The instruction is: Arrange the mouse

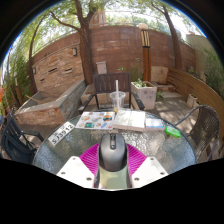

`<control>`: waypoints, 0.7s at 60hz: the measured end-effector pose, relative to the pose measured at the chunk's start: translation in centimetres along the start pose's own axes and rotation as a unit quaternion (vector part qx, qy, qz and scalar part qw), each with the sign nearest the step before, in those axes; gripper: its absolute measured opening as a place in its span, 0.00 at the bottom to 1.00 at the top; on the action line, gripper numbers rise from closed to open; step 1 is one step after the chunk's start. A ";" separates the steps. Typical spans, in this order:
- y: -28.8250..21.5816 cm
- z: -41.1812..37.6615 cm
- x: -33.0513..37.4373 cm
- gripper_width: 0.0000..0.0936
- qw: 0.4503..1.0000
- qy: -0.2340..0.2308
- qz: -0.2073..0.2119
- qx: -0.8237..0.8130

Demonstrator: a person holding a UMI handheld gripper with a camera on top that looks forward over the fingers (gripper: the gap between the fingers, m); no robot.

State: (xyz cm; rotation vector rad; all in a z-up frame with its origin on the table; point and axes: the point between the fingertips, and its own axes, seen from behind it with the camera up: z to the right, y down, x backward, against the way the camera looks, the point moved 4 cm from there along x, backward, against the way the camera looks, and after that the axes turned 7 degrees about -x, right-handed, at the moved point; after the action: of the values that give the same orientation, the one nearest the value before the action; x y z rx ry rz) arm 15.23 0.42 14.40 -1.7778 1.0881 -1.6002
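A dark grey computer mouse (pixel 112 153) sits between my gripper's (pixel 112 147) two fingers, pointing away from me. Both magenta pads (pixel 91 157) press against its sides, so the gripper is shut on it. The mouse is held over the near part of a round patterned glass table (pixel 60 150). Its rear end is hidden between the fingers.
Beyond the mouse, papers and magazines (pixel 105 120) lie across the table's far side, with a clear plastic cup and straw (pixel 119 99) behind them. A green object (pixel 173 130) lies to the right. A metal chair (pixel 204 130) stands at the right, and a brick wall (pixel 110 50) lies beyond.
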 end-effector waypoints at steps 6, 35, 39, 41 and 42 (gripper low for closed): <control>4.3 2.4 -5.6 0.40 0.998 0.018 -0.058 -0.012; 5.1 2.4 2.2 0.92 0.996 0.048 -0.059 0.043; 4.6 1.4 6.0 0.92 0.996 0.055 -0.047 0.043; 4.6 0.8 8.0 0.92 0.997 0.056 -0.041 0.042; 4.6 0.5 9.1 0.92 0.997 0.057 -0.038 0.042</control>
State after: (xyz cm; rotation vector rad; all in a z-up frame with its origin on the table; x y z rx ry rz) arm 14.55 -9.62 15.80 -1.7098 0.9992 -1.7858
